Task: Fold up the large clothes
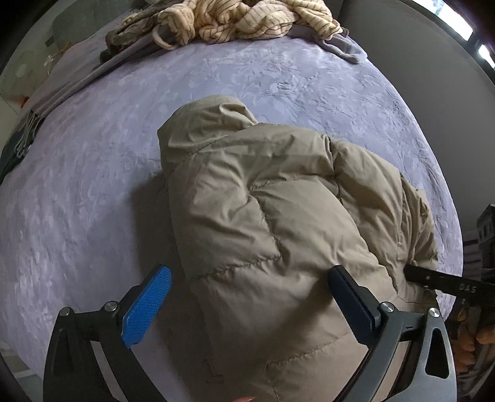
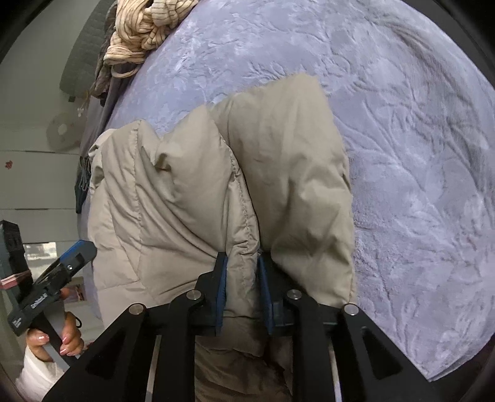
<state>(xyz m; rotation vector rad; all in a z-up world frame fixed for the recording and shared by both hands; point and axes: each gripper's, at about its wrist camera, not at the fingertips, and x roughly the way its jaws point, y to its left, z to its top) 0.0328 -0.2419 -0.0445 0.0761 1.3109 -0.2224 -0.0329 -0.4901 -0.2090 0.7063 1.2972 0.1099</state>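
In the left wrist view, a puffy beige quilted down jacket (image 1: 278, 216) lies bunched on a lavender floral-textured bedspread (image 1: 92, 201), filling the centre and lower right of the frame, its hood toward the upper middle. The left gripper (image 1: 250, 297), black-framed with blue textured pads, stands with its jaws spread wide, one pad over the bedspread at lower left and the other against the jacket's bulk at lower right, holding nothing. A crumpled cream striped garment (image 1: 241, 21) sits heaped at the top of the frame beside a strip of grey cloth (image 1: 337, 46). The right gripper (image 1: 433, 280) pokes in at the right edge, against the jacket's edge. In the right wrist view, the right gripper (image 2: 243, 278) at lower centre has its jaws pinched tight on a fold of the jacket (image 2: 201, 185), which rises up the middle of the frame over the bedspread (image 2: 402, 154). At lower left, a hand (image 2: 66, 337) with polished nails holds the left gripper (image 2: 71, 256).
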